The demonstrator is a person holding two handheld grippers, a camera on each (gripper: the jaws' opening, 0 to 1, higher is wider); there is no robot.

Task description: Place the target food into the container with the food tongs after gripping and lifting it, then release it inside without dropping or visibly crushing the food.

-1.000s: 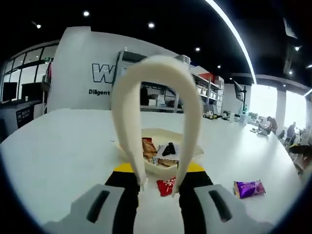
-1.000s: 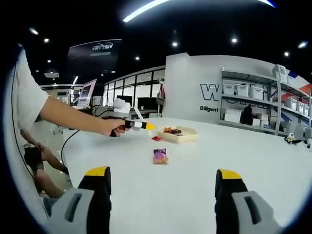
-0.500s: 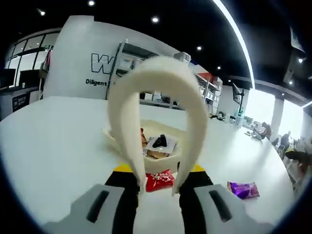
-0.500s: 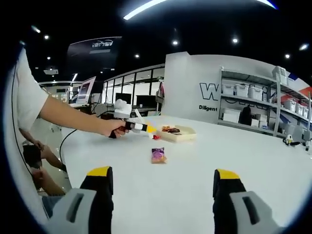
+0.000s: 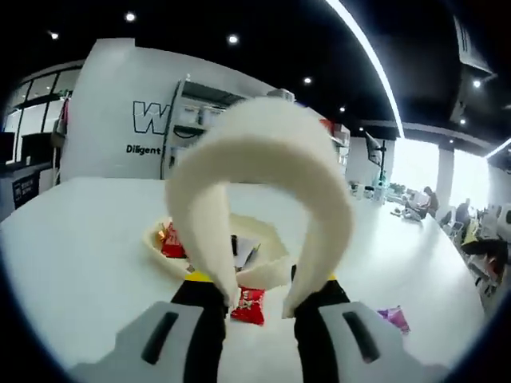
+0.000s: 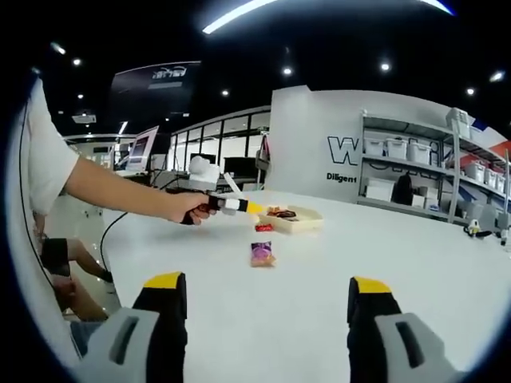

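Dark spotlit ceiling [image 6: 335, 48] — white wall [image 6: 319, 144], shelving [image 6: 415, 171]

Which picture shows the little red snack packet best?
The left gripper view: the red packet lies close up on the white table, right between the tips of the tongs, in front of the tray. In the right gripper view the red packet is a tiny far-off speck beside the tray.

White table [image 6: 335, 295] carries a shallow cream tray [image 6: 297, 221] of snacks, a red packet [image 6: 263, 228] just beside it at seven o'clock, and a purple packet [image 6: 262, 254] nearer.
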